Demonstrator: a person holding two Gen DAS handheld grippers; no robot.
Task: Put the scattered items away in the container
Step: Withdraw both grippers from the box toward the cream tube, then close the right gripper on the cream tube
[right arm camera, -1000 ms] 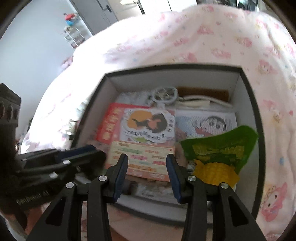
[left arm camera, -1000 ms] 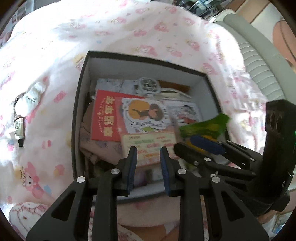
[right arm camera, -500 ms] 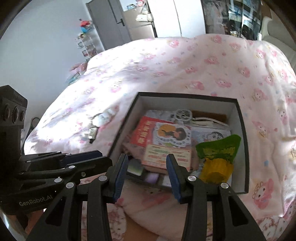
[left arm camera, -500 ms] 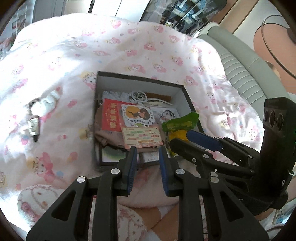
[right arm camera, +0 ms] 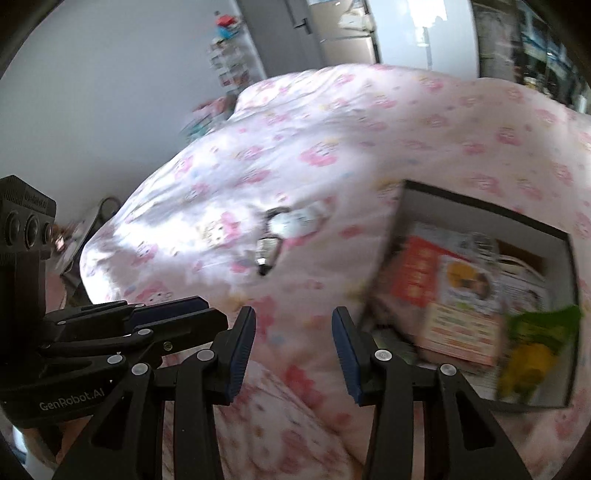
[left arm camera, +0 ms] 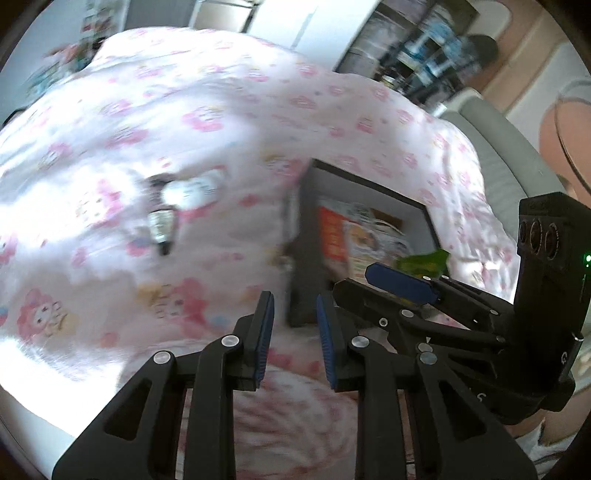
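Observation:
An open black box (left arm camera: pixel 298 258) (right arm camera: pixel 480 205) lies on the pink patterned blanket (left arm camera: pixel 221 122), at the right of both views. Inside it are a red card (left arm camera: pixel 332 236) (right arm camera: pixel 417 273), printed cards and a green and yellow snack bag (left arm camera: pixel 424 260) (right arm camera: pixel 535 325). A keychain with a white plush and a small tube (left arm camera: pixel 173 206) (right arm camera: pixel 280 236) lies loose on the blanket, left of the box. My left gripper (left arm camera: pixel 293 306) (right arm camera: pixel 173 310) hangs near the box's front left corner, slightly open with nothing between its fingers. My right gripper (right arm camera: pixel 293 321) (left arm camera: pixel 399 284) is open and empty beside it.
A grey padded headboard (left arm camera: pixel 498 147) runs behind the box on the right. A grey door and white cupboards (right arm camera: pixel 332 29) stand beyond the bed. The bed's left edge drops off toward a wall and floor clutter (right arm camera: pixel 66 236). Both views are blurred by motion.
Both grippers pulled back from above the box and swung left. The box slid to the right of both views and the keychain came toward the centre. The jaws kept their width.

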